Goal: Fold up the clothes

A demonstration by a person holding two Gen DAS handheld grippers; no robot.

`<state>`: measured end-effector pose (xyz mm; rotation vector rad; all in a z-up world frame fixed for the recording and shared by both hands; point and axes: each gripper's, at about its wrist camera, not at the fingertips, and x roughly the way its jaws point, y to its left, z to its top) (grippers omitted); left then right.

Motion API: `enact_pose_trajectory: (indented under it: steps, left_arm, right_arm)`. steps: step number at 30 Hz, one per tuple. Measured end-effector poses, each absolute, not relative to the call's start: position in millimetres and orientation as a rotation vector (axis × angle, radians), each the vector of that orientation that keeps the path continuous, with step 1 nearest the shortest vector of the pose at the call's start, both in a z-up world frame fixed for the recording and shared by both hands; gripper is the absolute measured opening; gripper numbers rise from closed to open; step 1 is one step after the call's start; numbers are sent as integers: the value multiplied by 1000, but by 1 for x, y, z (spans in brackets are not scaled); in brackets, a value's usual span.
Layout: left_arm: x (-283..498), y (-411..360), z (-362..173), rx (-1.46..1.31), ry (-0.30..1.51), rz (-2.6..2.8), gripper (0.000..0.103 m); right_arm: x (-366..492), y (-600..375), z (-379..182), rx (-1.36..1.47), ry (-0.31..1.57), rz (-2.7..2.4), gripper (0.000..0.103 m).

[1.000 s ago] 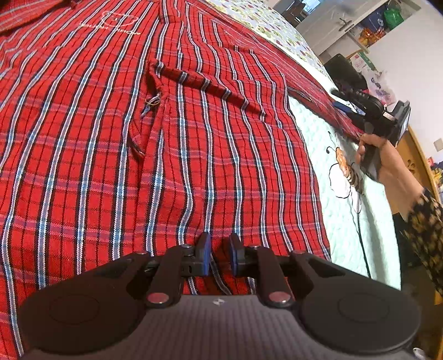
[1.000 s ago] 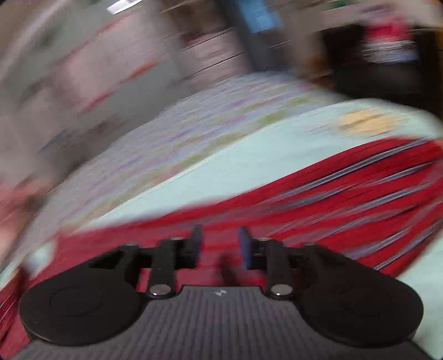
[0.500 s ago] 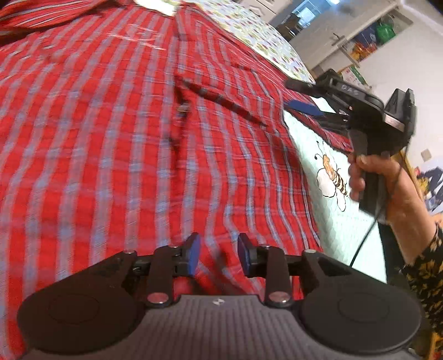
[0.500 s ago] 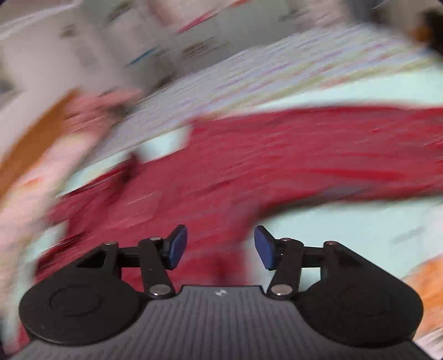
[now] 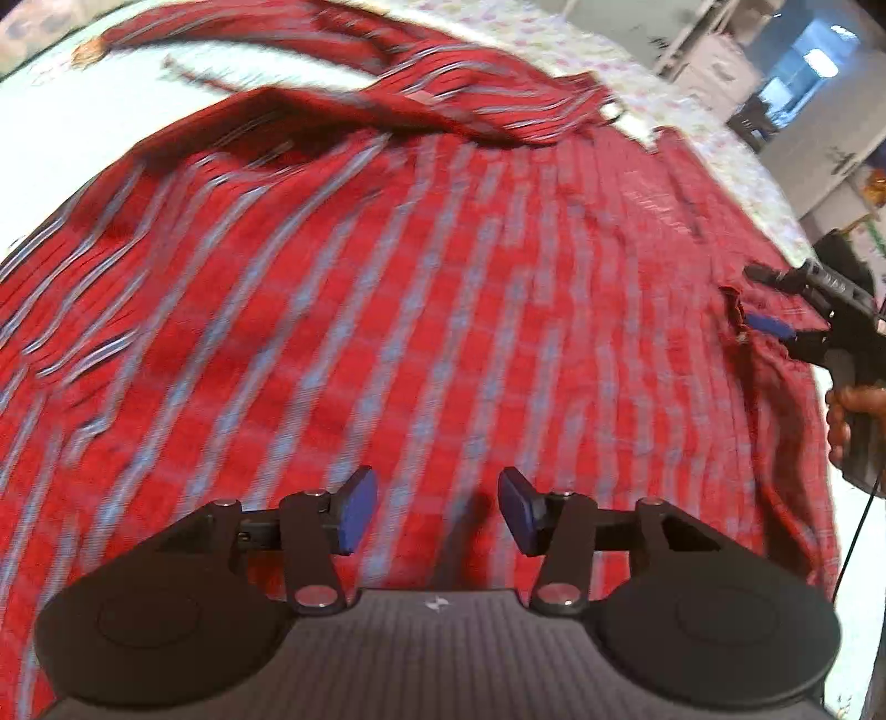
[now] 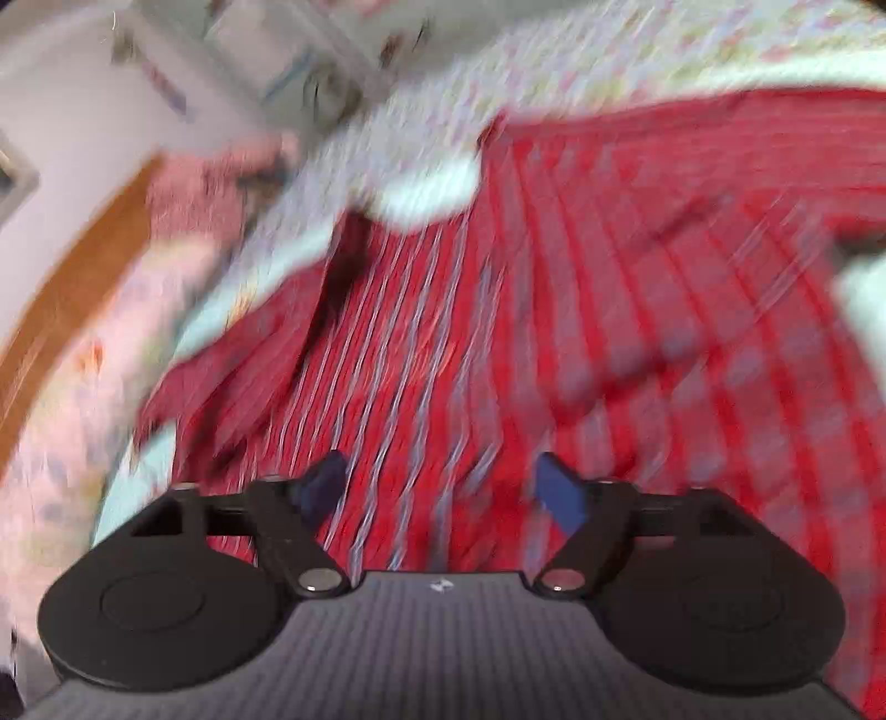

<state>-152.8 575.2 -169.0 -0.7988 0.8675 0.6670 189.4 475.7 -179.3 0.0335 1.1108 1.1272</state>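
A red plaid shirt [image 5: 421, 288] lies spread over a pale bedspread, with a sleeve folded across its far top. My left gripper [image 5: 437, 509] hovers open above the shirt's near part, nothing between its blue pads. The right gripper [image 5: 775, 327] shows at the shirt's right edge in the left wrist view, held by a hand [image 5: 853, 410]. In the blurred right wrist view the right gripper [image 6: 446, 490] is open over the shirt [image 6: 581, 310], holding nothing.
The pale bedspread [image 5: 61, 122] shows at the far left and a floral cover [image 5: 554, 33] beyond the shirt. A wooden headboard [image 6: 72, 282] and pink patterned bedding [image 6: 83, 399] lie at the left of the right wrist view. White cabinets [image 5: 720, 61] stand behind.
Both grippers have opened wider and let go of the cloth. The left view has swung toward the shirt's collar end; the right gripper has moved in over the shirt's right edge.
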Motion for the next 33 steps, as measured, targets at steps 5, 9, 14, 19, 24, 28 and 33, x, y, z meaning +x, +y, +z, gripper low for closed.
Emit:
enact_pose_trajectory:
  steps: [5,9,14,19,24,28,33]
  left_arm:
    - [-190,604,-153,-777,797,702,52]
    - [-224,637,-137,-732,762,811,54]
    - [-257,662,-143,-781,798,859,55]
    - [-254,654,-160,-808,850,788,55]
    - [-233,644,-165,-791,859,750,62]
    - [-212,639,-164,-781,858,737,63]
    - [-171,616,-150,-747,837,622,63]
  right_arm:
    - [115,510,-160,-135,958,1123,84]
    - [75,523,-162,-17,1021,1277,83]
    - [43,514,-173,-36,1054,1250,81]
    - [70,444,-153,123,965,1037,81]
    - [109,374,-159,338,842,806,82]
    - [105,381,-178,341,1020,1000,83]
    - [106,374,-184,333,1110,1142,69]
